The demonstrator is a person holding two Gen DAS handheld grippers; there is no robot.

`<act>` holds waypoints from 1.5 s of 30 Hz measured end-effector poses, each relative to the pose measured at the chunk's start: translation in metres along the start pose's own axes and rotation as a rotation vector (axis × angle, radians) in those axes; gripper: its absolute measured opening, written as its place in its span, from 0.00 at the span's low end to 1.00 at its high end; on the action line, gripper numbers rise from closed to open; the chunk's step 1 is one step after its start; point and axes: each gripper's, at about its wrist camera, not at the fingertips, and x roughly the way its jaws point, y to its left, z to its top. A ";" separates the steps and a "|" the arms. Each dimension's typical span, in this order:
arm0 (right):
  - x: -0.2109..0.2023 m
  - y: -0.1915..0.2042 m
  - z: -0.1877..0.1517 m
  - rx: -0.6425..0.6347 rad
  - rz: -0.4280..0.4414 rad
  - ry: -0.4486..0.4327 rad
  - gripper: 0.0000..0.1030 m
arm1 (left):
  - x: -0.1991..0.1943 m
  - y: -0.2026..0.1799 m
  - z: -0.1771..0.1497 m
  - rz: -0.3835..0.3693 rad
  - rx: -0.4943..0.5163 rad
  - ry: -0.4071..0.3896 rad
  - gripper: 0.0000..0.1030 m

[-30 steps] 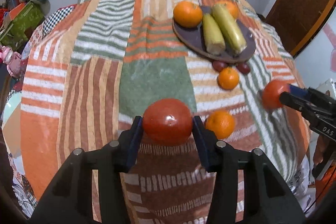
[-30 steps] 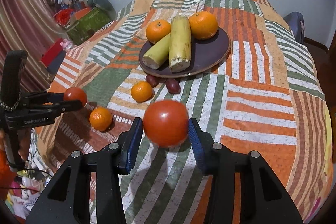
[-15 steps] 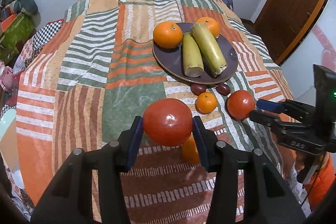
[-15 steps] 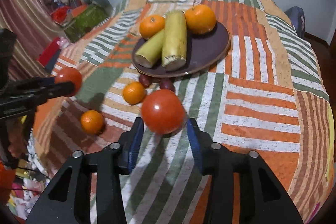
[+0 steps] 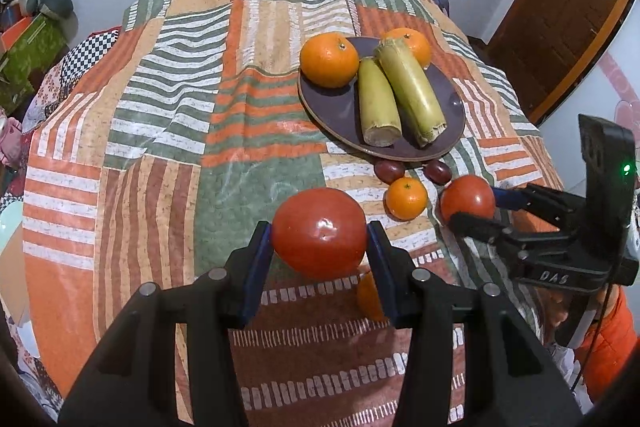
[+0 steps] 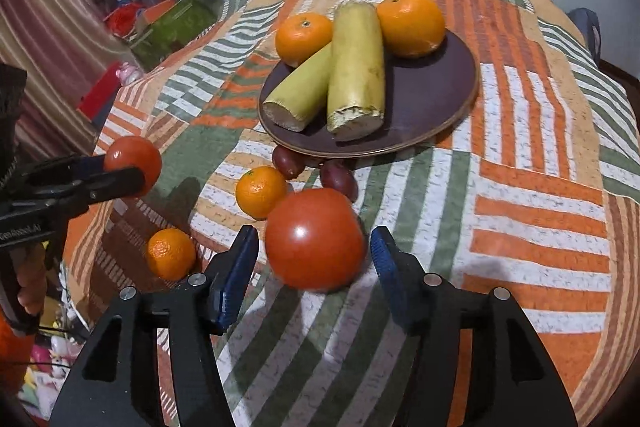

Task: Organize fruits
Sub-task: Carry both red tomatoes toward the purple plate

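Short of the round brown plate (image 6: pixel 448 115), the right gripper (image 6: pixel 314 259) stood parted around its glossy red tomato (image 6: pixel 314 239), while the left gripper (image 5: pixel 319 247) clenched another round red tomato (image 5: pixel 319 231), best carried plateward before a gentle release.

Black two-finger grippers: left gripper (image 5: pixel 320 243), right gripper (image 6: pixel 314 259); blue-padded fingers (image 6: pixel 234 277), silver screws (image 5: pixel 218 273), white lettering, orange sleeve (image 5: pixel 612 339).

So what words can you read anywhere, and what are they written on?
"DAS": on the side of the right hand-held gripper, seen from the left camera.
"GenRobot.AI": on the side of the left hand-held gripper, seen from the right camera; small, first letters cut off by the edge.
Nothing else is readable.
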 end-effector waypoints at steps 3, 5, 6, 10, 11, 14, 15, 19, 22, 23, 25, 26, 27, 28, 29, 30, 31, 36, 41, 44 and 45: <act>0.002 0.002 0.000 -0.009 -0.017 -0.008 0.46 | 0.000 0.000 0.003 -0.001 0.002 -0.007 0.46; 0.000 -0.002 0.001 -0.004 -0.009 -0.009 0.46 | 0.001 0.000 0.005 -0.002 0.004 -0.011 0.46; -0.001 -0.003 0.001 0.002 -0.004 -0.009 0.46 | 0.001 0.000 0.007 -0.004 0.005 -0.013 0.46; -0.008 -0.004 0.001 -0.007 -0.028 -0.021 0.46 | 0.002 0.000 0.014 -0.016 0.003 -0.027 0.46; -0.011 -0.005 0.001 -0.005 -0.025 -0.027 0.46 | 0.002 -0.001 0.017 -0.019 0.004 -0.033 0.46; -0.019 -0.007 0.005 -0.004 -0.026 -0.053 0.45 | 0.002 -0.004 0.025 -0.026 0.010 -0.048 0.46; -0.022 -0.007 0.006 -0.006 -0.029 -0.062 0.45 | 0.002 -0.005 0.028 -0.028 0.012 -0.052 0.46; -0.032 -0.008 0.017 -0.013 -0.043 -0.103 0.45 | 0.003 -0.010 0.039 -0.040 0.021 -0.072 0.46; -0.036 -0.010 0.026 -0.021 -0.064 -0.128 0.45 | 0.006 -0.014 0.048 -0.045 0.034 -0.080 0.46; -0.038 -0.011 0.029 -0.023 -0.072 -0.136 0.45 | 0.008 -0.015 0.051 -0.046 0.040 -0.082 0.46; -0.039 -0.013 0.034 -0.027 -0.088 -0.153 0.45 | 0.011 -0.017 0.056 -0.052 0.047 -0.083 0.46; -0.040 -0.015 0.036 -0.029 -0.096 -0.159 0.45 | 0.014 -0.018 0.059 -0.055 0.048 -0.084 0.46; -0.040 -0.017 0.040 -0.030 -0.109 -0.167 0.45 | 0.015 -0.019 0.061 -0.059 0.049 -0.085 0.46; -0.040 -0.019 0.043 -0.030 -0.116 -0.171 0.45 | 0.018 -0.020 0.065 -0.064 0.051 -0.087 0.46; -0.041 -0.021 0.046 -0.027 -0.120 -0.176 0.45 | 0.019 -0.020 0.067 -0.065 0.052 -0.088 0.46; -0.041 -0.024 0.048 -0.022 -0.123 -0.180 0.45 | 0.021 -0.021 0.070 -0.066 0.053 -0.089 0.46; -0.042 -0.027 0.051 -0.019 -0.126 -0.185 0.45 | 0.024 -0.021 0.073 -0.069 0.053 -0.090 0.46; -0.040 -0.034 0.063 -0.017 -0.155 -0.202 0.45 | 0.036 -0.021 0.086 -0.074 0.053 -0.089 0.46; -0.031 -0.041 0.075 -0.016 -0.164 -0.198 0.45 | 0.052 -0.019 0.095 -0.071 0.054 -0.072 0.46; -0.023 -0.044 0.081 -0.015 -0.171 -0.190 0.45 | 0.062 -0.018 0.100 -0.066 0.053 -0.062 0.46; -0.019 -0.044 0.083 -0.015 -0.175 -0.187 0.45 | 0.065 -0.018 0.101 -0.065 0.052 -0.060 0.46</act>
